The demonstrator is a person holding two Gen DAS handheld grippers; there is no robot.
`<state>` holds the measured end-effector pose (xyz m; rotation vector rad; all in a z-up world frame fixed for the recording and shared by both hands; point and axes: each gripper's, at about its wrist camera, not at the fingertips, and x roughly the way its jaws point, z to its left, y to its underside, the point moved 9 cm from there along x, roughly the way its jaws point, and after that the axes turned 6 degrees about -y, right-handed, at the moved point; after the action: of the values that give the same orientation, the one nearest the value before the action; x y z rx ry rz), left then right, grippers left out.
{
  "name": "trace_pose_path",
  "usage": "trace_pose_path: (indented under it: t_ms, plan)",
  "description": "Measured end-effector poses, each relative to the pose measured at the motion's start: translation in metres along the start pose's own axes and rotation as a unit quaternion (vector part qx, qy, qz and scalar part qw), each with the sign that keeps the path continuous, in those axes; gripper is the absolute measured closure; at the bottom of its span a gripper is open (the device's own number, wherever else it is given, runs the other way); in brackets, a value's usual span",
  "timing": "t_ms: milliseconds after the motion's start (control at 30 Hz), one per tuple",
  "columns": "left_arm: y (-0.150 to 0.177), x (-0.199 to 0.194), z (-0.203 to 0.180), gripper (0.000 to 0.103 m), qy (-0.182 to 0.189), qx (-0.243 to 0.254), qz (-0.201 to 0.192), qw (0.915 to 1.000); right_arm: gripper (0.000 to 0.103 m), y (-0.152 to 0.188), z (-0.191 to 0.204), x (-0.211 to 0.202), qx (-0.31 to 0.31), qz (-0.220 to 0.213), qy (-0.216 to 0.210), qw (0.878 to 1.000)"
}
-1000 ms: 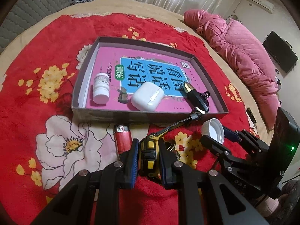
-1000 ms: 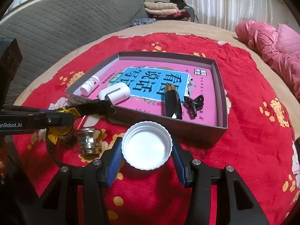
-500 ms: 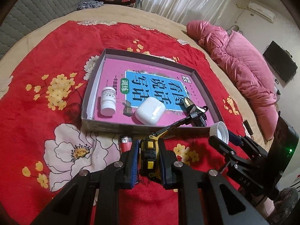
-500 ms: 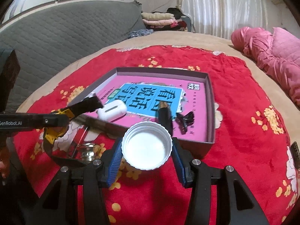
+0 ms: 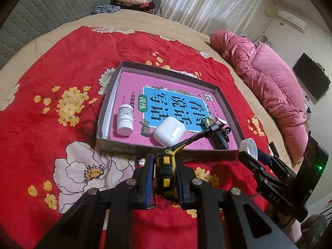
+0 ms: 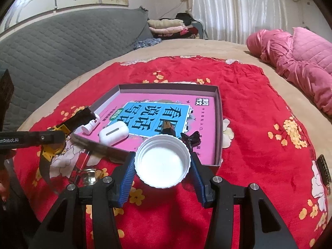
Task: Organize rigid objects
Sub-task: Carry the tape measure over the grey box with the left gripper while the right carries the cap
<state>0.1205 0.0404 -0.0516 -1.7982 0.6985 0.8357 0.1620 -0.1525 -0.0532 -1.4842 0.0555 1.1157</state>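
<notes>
Box (image 5: pixel 228 101) ahead already filled with bottle (image 5: pixel 125 120), earbud case (image 5: pixel 169 131), clips; left tool (image 5: pixel 165 172) clamping yellow-black gadget (image 5: pixel 166 166), right tool (image 6: pixel 162 162) gripping white cap (image 6: pixel 162 161), lighter (image 5: pixel 141 162) beside left tool still outside.

Soft daylight through the curtains (image 6: pixel 228 10) lights my bed scene evenly; shadows stay faint. Fisheye bending curves the blanket (image 5: pixel 62 83), corners go black, and glare whitens my cap (image 6: pixel 161 164). Focus holds sharp.

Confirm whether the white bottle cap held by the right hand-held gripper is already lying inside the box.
No: the white bottle cap is clamped in the right hand-held gripper, above the near wall of the box.
</notes>
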Motion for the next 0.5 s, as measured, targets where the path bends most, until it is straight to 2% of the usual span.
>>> trace_pose_path:
  t_ms: [500]
  plan:
    - [-0.019,-0.005,-0.003,0.084,0.003,-0.016,-0.028,0.9995,0.051,-0.005,-0.002,-0.004,0.001,-0.011,0.001,1.000]
